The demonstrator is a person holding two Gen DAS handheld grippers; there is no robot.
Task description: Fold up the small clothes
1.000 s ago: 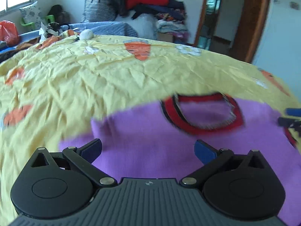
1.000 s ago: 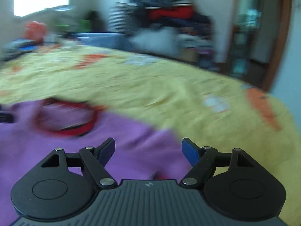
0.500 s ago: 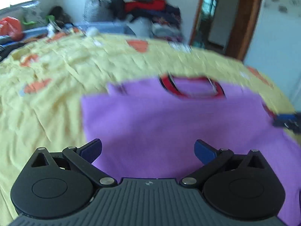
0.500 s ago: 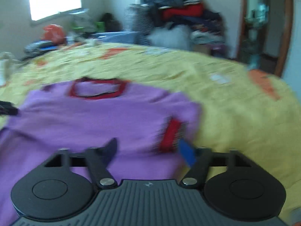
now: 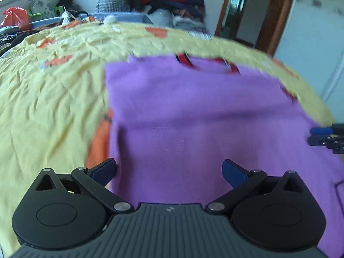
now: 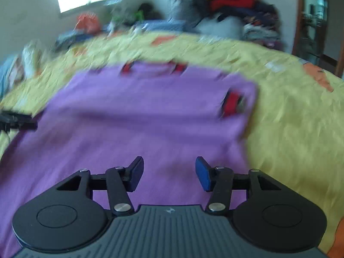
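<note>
A small purple shirt (image 5: 193, 111) with a red and black neck trim (image 5: 206, 64) lies flat on a yellow bedspread (image 5: 49, 99). It also shows in the right wrist view (image 6: 139, 120), with a red cuff (image 6: 231, 103) folded onto its right side. My left gripper (image 5: 168, 171) is open and empty above the shirt's lower left part. My right gripper (image 6: 169, 172) is open and empty above the shirt's lower right part. The right gripper's fingers (image 5: 322, 137) show at the left wrist view's right edge. The left gripper's fingers (image 6: 15, 120) show at the right wrist view's left edge.
The bedspread (image 6: 290, 111) has orange patches. A heap of clothes (image 5: 167, 0) is stacked behind the bed. An orange bag (image 5: 15, 18) and clutter lie at the far left. A wooden door frame (image 5: 273, 15) stands at the back right.
Both grippers have drawn back from the collar end toward the shirt's lower part, so more of the shirt shows. The right gripper's jaws stand narrower than before. Both stay empty.
</note>
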